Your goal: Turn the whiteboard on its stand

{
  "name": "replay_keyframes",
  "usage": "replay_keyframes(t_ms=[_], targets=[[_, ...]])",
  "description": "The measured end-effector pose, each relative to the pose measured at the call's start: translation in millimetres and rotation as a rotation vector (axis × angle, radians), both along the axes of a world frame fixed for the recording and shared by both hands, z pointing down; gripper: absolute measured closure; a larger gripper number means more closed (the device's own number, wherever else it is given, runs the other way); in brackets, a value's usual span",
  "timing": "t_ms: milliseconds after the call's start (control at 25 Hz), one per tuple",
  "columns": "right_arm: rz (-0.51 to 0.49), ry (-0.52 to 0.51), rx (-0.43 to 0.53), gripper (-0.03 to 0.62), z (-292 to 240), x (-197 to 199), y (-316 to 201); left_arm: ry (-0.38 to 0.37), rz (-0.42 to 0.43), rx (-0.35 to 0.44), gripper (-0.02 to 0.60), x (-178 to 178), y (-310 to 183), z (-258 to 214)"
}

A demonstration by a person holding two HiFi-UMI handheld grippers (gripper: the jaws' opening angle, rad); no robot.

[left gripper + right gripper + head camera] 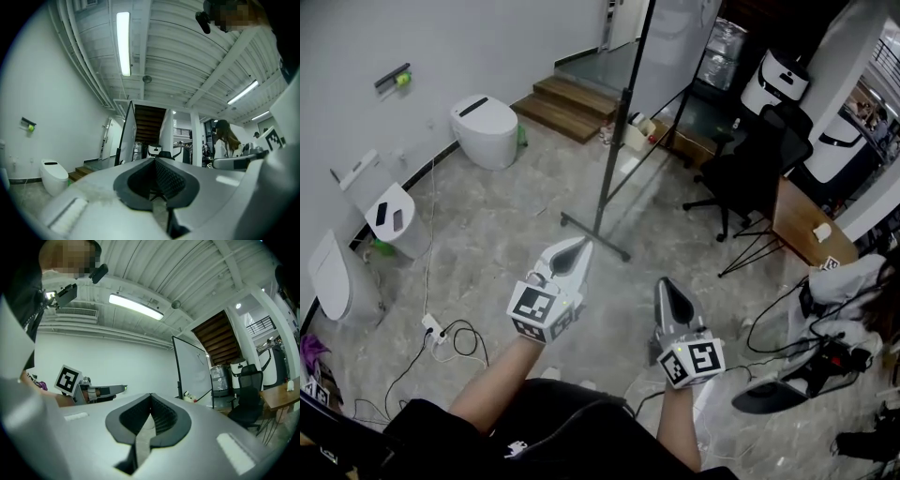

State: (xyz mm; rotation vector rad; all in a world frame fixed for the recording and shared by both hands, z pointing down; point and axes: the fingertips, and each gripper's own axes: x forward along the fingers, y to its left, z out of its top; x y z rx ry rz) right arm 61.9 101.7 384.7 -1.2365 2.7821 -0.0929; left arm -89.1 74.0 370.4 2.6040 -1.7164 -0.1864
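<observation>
Head view has my left gripper (578,244) and my right gripper (671,287) held side by side over the stone floor (487,225), each with its jaws pressed together and nothing between them. The whiteboard (675,47) stands on its stand (609,159) well ahead of me, seen nearly edge-on, close to the wooden steps (567,103). Neither gripper touches it, and a black office chair (750,173) sits to its right.

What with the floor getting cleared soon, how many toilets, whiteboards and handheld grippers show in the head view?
Toilets: 3
Whiteboards: 1
Grippers: 2
Total: 6
</observation>
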Motion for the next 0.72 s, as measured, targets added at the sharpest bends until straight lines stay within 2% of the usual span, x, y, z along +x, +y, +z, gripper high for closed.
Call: replay_keyframes(t_ms=[280, 720], targets=[[-0.053, -0.003, 0.007, 0.589, 2.9, -2.3, 2.1, -0.007, -0.035, -0.003, 0.58, 2.3, 5.6, 4.0], [-0.054, -0.001, -0.022, 0.589, 14.8, 41.3, -1.7, -0.003, -0.058, -0.007, 0.58, 35.5, 3.7, 9.3]])
